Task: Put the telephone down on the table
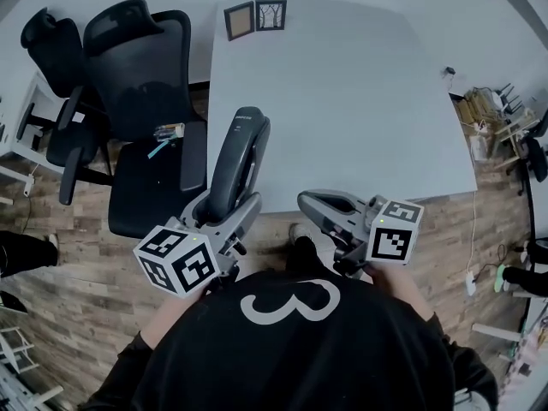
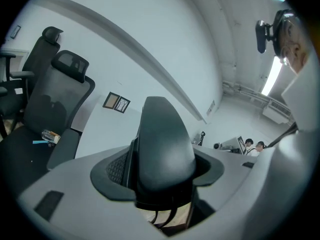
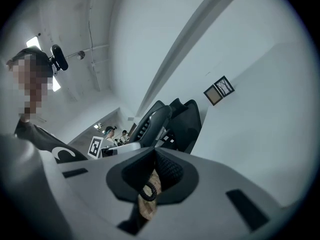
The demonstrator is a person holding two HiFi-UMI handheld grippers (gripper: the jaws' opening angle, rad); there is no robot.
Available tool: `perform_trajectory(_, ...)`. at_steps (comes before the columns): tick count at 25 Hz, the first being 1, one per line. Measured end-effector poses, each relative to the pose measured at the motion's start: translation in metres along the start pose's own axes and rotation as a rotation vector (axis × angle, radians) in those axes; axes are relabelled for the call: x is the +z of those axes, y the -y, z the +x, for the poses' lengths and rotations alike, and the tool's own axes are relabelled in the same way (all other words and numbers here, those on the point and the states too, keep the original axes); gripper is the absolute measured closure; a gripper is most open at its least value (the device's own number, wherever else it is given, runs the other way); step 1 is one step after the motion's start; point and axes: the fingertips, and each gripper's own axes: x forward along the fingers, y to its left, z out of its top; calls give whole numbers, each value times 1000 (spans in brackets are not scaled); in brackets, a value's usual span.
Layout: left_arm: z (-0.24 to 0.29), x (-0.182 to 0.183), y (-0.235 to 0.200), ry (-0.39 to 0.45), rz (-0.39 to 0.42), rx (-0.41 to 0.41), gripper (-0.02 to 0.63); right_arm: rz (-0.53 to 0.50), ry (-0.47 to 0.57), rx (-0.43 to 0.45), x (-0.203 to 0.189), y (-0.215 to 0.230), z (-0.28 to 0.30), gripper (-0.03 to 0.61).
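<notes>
The telephone (image 1: pixel 238 163) is a dark grey handset. It stands slanted above the near left edge of the white table (image 1: pixel 360 101), with its lower end between the jaws of my left gripper (image 1: pixel 224 211). In the left gripper view the handset (image 2: pixel 162 144) fills the middle, and the left gripper (image 2: pixel 162 181) is shut on it. My right gripper (image 1: pixel 313 202) hovers at the table's front edge, shut, with nothing between its jaws. The right gripper view shows the right gripper (image 3: pixel 150 170) with its pads together, and the telephone (image 3: pixel 150 124) beyond them.
Two small picture frames (image 1: pixel 255 17) stand at the table's far edge. Black office chairs (image 1: pixel 141 75) crowd the table's left side, one with a small item (image 1: pixel 167 131) on its seat. Cables and clutter (image 1: pixel 492 118) lie on the wooden floor at right.
</notes>
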Motion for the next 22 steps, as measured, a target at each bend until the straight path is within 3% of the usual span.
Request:
perform_trajectory(10,58,14,-14,-35,-15,67,320,55,3,9,41,62,-7,569)
perform_trajectory(22,131,-9,-56,-126,-23,142,319,139,-6,-46,50,136,-21,569)
